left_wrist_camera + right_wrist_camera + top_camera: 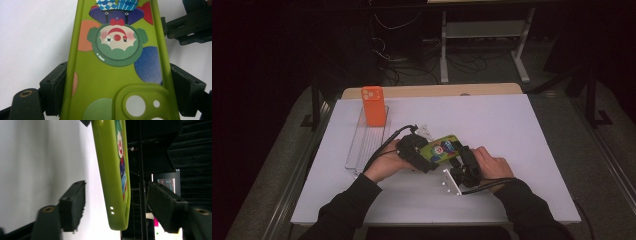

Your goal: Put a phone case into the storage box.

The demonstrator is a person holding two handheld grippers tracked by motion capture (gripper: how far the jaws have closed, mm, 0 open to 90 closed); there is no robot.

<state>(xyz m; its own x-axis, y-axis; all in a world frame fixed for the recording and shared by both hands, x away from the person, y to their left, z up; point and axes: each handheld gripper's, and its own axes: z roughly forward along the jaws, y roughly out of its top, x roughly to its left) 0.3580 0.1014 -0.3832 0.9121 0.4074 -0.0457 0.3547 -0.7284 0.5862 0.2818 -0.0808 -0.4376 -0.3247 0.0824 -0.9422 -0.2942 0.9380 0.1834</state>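
I hold the green phone case (439, 148) above the white desk (512, 130), between my two hands, near the middle of the desk's near half.

Left hand-held gripper (117, 90): clamped on the case. In the left gripper view both jaws press against the case's long side edges, at the end with the camera cut-out. The printed clown face lies just beyond the jaws and is turned toward the camera. In the high view this hand-held gripper (414, 150) sits at the case's left end.

Right hand-held gripper (116, 202): jaws apart, not gripping. In the right gripper view the far end of the case stands edge-on between the two jaws. One jaw faces the plain back, the other faces the printed front. There is a visible gap on each side, wider at the back. In the high view this hand-held gripper (464, 162) sits at the case's right end.

An orange phone case (373, 105) stands upright on a clear tray (362, 147) at the left of the desk, well apart from the green one.
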